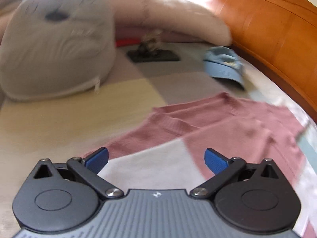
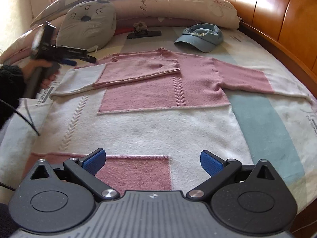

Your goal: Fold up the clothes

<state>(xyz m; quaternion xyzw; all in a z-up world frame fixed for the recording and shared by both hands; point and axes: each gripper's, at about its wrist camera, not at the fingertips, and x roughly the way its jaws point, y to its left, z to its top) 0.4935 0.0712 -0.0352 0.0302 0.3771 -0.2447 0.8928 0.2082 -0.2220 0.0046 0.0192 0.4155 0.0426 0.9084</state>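
A pink and white knitted sweater (image 2: pixel 150 99) lies flat on the bed, its left sleeve (image 2: pixel 138 71) folded across the chest and its right sleeve (image 2: pixel 257 81) stretched out to the right. My right gripper (image 2: pixel 152 161) hangs open over the sweater's hem with nothing between its blue pads. My left gripper (image 1: pixel 156 158) is open too, just above the folded sleeve's white cuff; the sweater (image 1: pixel 227 123) spreads ahead of it. In the right wrist view the left gripper (image 2: pixel 79 58) is held in a hand at the sweater's left shoulder.
A blue cap (image 2: pixel 200 37) lies beyond the collar. A grey cushion (image 2: pixel 87 27), long pillows (image 2: pixel 178 2) and a dark flat object with a small figure (image 2: pixel 142 32) sit at the back. The orange wooden headboard (image 2: pixel 277 13) curves along the right.
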